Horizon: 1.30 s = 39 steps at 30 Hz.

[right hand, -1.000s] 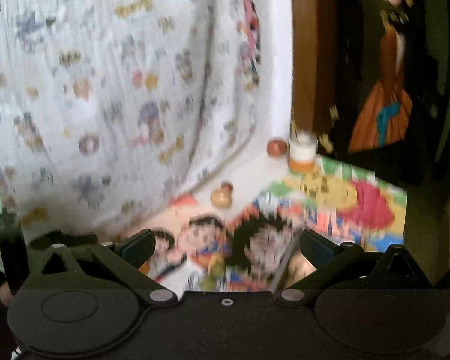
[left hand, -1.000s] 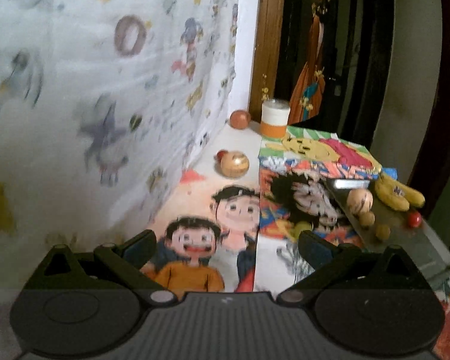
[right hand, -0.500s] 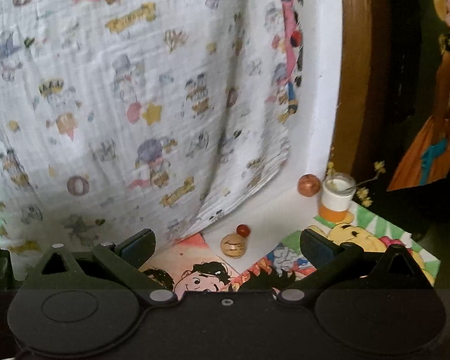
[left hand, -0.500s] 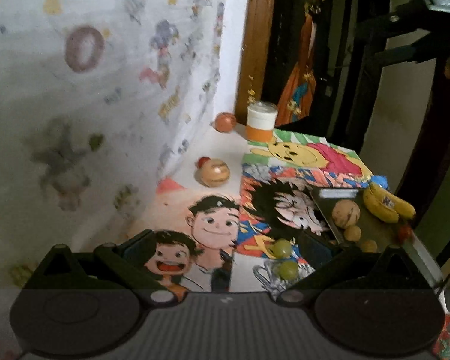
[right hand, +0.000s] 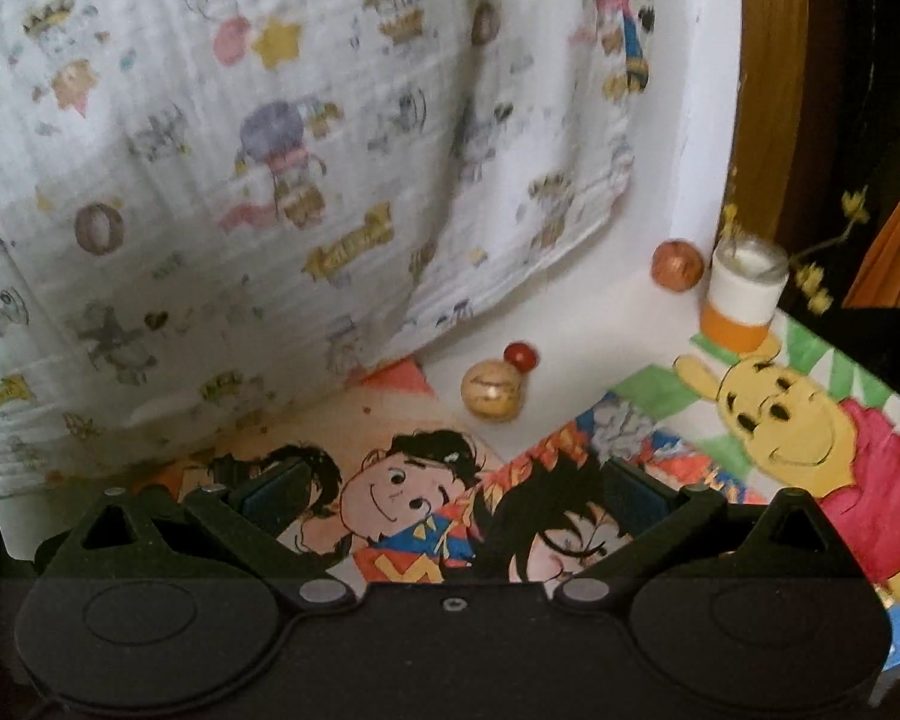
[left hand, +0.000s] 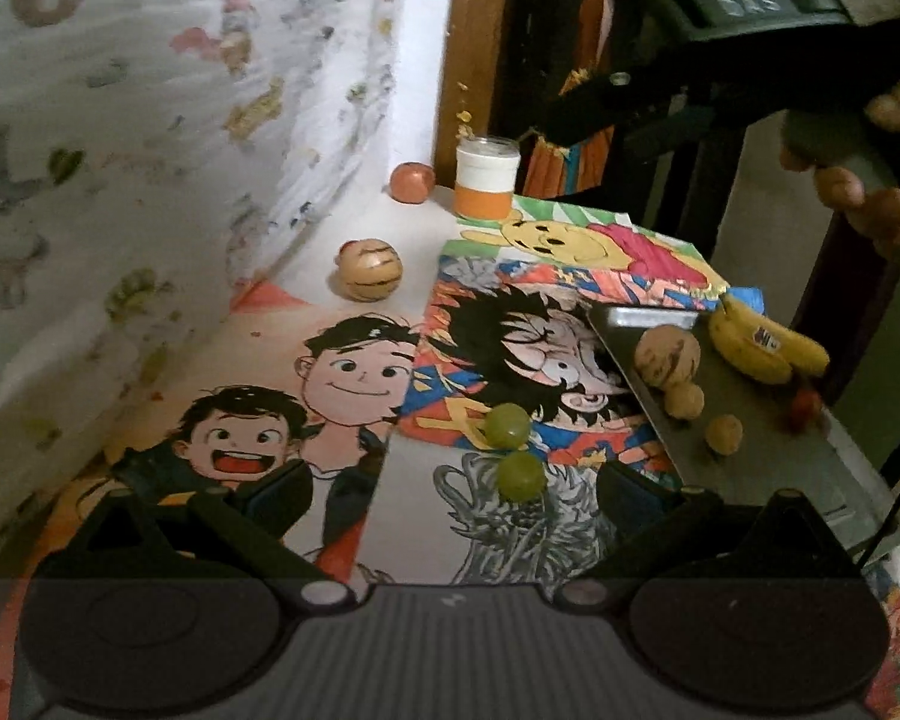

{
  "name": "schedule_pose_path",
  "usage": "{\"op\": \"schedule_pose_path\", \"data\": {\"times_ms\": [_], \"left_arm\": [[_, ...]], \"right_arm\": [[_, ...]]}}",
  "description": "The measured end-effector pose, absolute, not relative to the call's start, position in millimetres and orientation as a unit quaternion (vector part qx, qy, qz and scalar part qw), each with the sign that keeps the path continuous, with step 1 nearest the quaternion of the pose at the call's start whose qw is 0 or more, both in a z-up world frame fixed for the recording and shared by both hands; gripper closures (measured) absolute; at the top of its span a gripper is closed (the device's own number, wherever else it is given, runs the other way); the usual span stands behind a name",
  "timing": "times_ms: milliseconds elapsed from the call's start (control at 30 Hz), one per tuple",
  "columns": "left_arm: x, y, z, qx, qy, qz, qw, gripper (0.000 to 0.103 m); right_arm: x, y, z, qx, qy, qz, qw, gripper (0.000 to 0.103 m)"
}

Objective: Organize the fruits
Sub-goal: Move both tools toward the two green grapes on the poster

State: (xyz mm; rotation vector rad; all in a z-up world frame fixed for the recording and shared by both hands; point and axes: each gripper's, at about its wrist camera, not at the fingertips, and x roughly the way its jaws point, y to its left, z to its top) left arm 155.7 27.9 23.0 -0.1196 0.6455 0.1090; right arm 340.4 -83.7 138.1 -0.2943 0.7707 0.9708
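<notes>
1. two green grapes (left hand: pixel 510 450) lie on the drawing-covered table (left hand: pixel 414 498), one behind the other, just ahead of the left gripper (left hand: pixel 450 489) and just beside the near corner of the metal tray (left hand: pixel 768 456).
2. the tray already carries a banana (left hand: pixel 762 342), a brown round fruit (left hand: pixel 667 355), two small brown ones and a small red one.
3. a striped tan ball (left hand: pixel 369 269) with a small red fruit (right hand: pixel 521 355) touching it, and an orange fruit (left hand: pixel 412 182) beside the white-and-orange jar (left hand: pixel 487 185), sit well apart from the tray, near the cloth-hung wall.
4. both grippers hold nothing: the left's fingers are spread wide, and so are those of the right gripper (right hand: pixel 450 489), which hovers above the drawings.
5. the grapes are probably light, smooth and soft, so they may roll or squash; i would close on the widest part with gentle pressure.
6. the striped ball looks firmer but wide, and it needs nearly the full spread across its middle.
</notes>
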Motion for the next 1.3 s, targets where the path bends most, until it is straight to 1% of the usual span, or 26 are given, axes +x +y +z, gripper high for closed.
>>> {"op": "schedule_pose_path", "data": {"times_ms": [200, 533, 700, 867, 1067, 1300], "left_arm": [[164.6, 26.8, 16.2, -0.046, 0.329, 0.045, 0.942, 0.0], [183.2, 71.0, 29.3, -0.048, 0.332, 0.081, 0.939, 0.0], [191.1, 85.3, 32.7, -0.062, 0.328, 0.096, 0.938, 0.0], [190.4, 81.2, 28.0, -0.066, 0.333, 0.082, 0.937, 0.0], [187.1, 67.8, 20.0, -0.071, 0.342, 0.056, 0.935, 0.0], [183.8, 48.6, 12.0, -0.058, 0.344, 0.025, 0.937, 0.0]], "right_arm": [[351.6, -80.1, 113.5, -0.131, 0.382, 0.459, 0.791, 0.001], [365.1, -94.5, 81.9, -0.124, 0.391, 0.436, 0.801, 0.001], [371.0, -96.3, 72.1, -0.122, 0.399, 0.435, 0.798, 0.001], [377.0, -92.3, 68.6, -0.131, 0.398, 0.444, 0.792, 0.001], [386.4, -87.8, 61.0, -0.127, 0.407, 0.447, 0.786, 0.005], [379.2, -84.7, 52.8, -0.139, 0.42, 0.47, 0.764, 0.018]]}}
